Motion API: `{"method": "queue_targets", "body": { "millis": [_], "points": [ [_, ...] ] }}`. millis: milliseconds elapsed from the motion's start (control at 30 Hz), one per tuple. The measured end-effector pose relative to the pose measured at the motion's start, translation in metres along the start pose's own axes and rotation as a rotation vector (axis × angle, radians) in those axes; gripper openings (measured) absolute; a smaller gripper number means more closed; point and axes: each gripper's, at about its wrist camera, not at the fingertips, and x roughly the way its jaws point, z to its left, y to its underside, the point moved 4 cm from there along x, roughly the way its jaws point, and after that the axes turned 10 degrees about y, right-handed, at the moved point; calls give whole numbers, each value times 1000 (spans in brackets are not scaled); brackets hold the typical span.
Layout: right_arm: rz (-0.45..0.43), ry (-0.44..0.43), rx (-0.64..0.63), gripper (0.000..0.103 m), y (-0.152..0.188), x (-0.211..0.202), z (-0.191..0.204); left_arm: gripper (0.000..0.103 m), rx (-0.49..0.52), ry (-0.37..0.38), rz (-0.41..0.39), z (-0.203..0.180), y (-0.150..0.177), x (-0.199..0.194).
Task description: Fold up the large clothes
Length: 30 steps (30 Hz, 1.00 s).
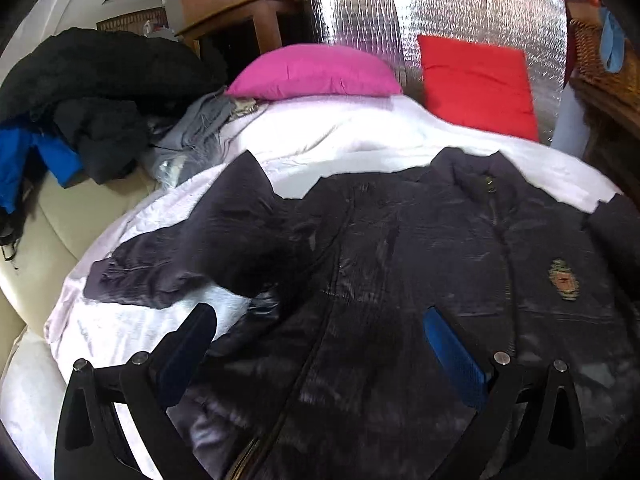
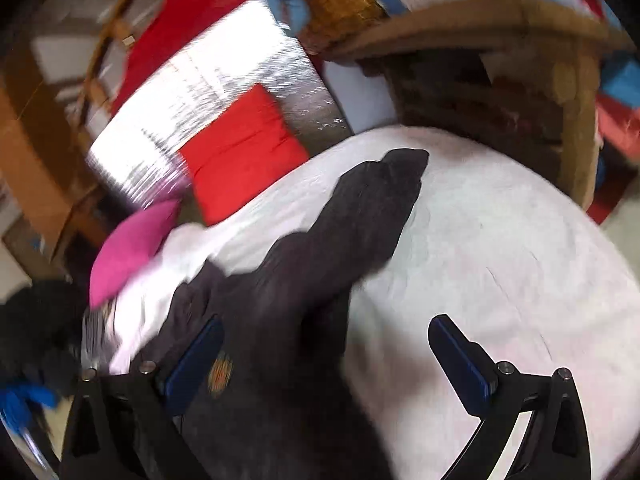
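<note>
Jacket (image 1: 420, 260) lay spread front-up across the white sheet (image 1: 340, 144) in the left wrist view, dark and zipped down the middle, collar toward the pillows. A small embroidered crest (image 1: 564, 280) sat on its chest, gold and red, but any lettering on it was too small to read. One sleeve (image 1: 224, 236) lay crumpled on the sheet to the left of the body. The left gripper (image 1: 320, 328) hung just above the jacket's lower front, its jaws spread wide and holding nothing. A pink pillow (image 1: 316, 72) and a red pillow (image 1: 480, 84) rested at the far end against a silver foil panel (image 1: 436, 12). A heap of dark and blue clothes (image 1: 92, 100) sat to the left, its pieces hard to tell apart.

In the right wrist view, much was smeared by motion. The jacket's other sleeve (image 2: 352, 224) stretched away across the sheet, cuff at the far end. The right gripper (image 2: 324, 344) hovered over the shoulder area, jaws wide, gripping nothing. The crest (image 2: 220, 372) showed only as an orange blur beside the left finger. The shelf (image 2: 480, 32) behind was too blurred to make out its contents.
</note>
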Motion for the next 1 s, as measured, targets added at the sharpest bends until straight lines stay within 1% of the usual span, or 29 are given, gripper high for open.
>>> {"method": "queue_targets", "body": {
  "millis": [33, 67, 100, 167, 200, 267, 367, 400, 433, 467, 500, 533, 600, 633, 667, 700, 733, 833, 933, 1000],
  "points": [
    [21, 6, 23, 103, -14, 21, -6, 103, -1, 13, 34, -2, 0, 8],
    [42, 12, 40, 103, -25, 42, -11, 103, 2, 33, 47, -4, -1, 12],
    [57, 15, 54, 103, -34, 59, -13, 103, 4, 39, 39, -8, -5, 15],
    [96, 16, 87, 103, -50, 94, -18, 103, 48, -2, 8, -12, -11, 14],
    [113, 30, 113, 103, -58, 113, -23, 103, 77, -12, -2, -17, -13, 14],
    [128, 55, 167, 103, -70, 144, -34, 103, 98, -16, -5, -20, -16, 16],
    [152, 59, 236, 102, -78, 176, -46, 103, 88, -14, 0, -17, -20, 21],
    [146, 61, 242, 101, -80, 180, -48, 103, 80, -12, 5, -17, -21, 22],
    [122, 67, 236, 95, -83, 181, -47, 103, 76, -10, 7, -17, -22, 23],
    [110, 69, 212, 87, -86, 183, -43, 103, 73, -9, 10, -18, -22, 23],
    [125, 56, 198, 58, -85, 185, -39, 103, 71, -6, 11, -19, -23, 24],
    [151, 48, 191, 31, -84, 190, -34, 103, 72, -5, 10, -20, -24, 25],
    [139, 76, 177, 26, -84, 192, -29, 103, 79, -5, 3, -23, -23, 23],
    [123, 75, 161, 20, -85, 188, -24, 103, 79, -6, -3, -23, -23, 23],
    [100, 65, 142, 18, -85, 181, -16, 103, 77, -10, -9, -22, -23, 21],
    [69, 43, 120, 14, -86, 168, -5, 103, 70, -13, -15, -20, -24, 19],
    [45, 18, 104, 13, -86, 157, 6, 103, 62, -14, -18, -19, -25, 18],
    [-7, -62, 46, 13, -86, 119, 44, 103, 42, -24, -40, -11, -29, 13],
    [-39, -151, -20, 13, -74, 75, 91, 103, 23, -32, -53, -1, -32, 7],
    [-44, -217, -81, 13, -58, 50, 126, 103, 3, -34, -63, 9, -34, 2]
  ]
}}
